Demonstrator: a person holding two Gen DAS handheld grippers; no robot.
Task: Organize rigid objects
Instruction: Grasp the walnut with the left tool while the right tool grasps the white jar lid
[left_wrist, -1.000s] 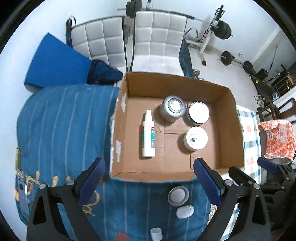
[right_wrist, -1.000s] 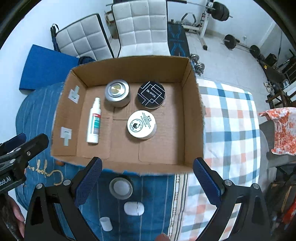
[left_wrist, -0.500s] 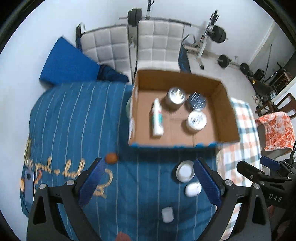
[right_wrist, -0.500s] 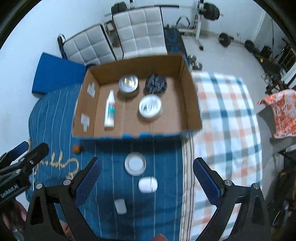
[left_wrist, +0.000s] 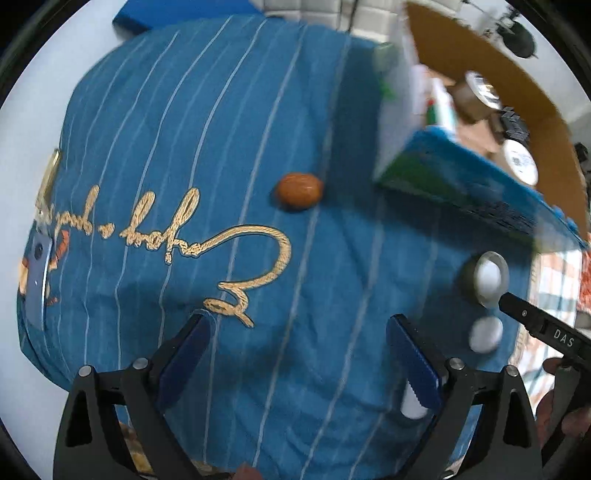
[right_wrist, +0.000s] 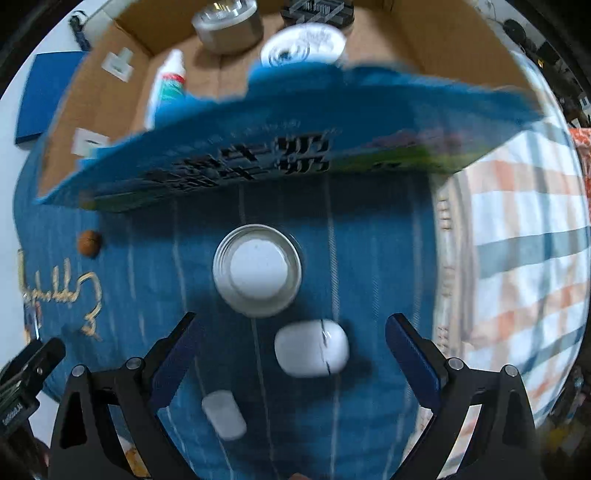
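Note:
A cardboard box (right_wrist: 436, 48) on the blue striped cloth holds a spray bottle (right_wrist: 168, 86), a silver tin (right_wrist: 227, 22), a white-lidded jar (right_wrist: 304, 48) and a black-lidded jar (right_wrist: 317, 7). In front of it lie a round silver tin with a white lid (right_wrist: 257, 275), a white earbud case (right_wrist: 312, 352) and a small white cap (right_wrist: 223, 413). My right gripper (right_wrist: 293, 354) is open, low over the earbud case, which lies between its jaws. My left gripper (left_wrist: 301, 354) is open and empty above the cloth; a brown nut (left_wrist: 299, 191) lies ahead of it.
The blue cloth (left_wrist: 166, 129) with gold script covers the left part of the surface, and a checked cloth (right_wrist: 517, 240) the right. The box's blue printed front wall (right_wrist: 295, 147) stands close ahead of the right gripper. The right gripper's arm (left_wrist: 539, 332) shows in the left view.
Both grippers have dropped from high above the box to just over the cloth. The left one swung left toward the brown nut; the right one came down around the earbud case.

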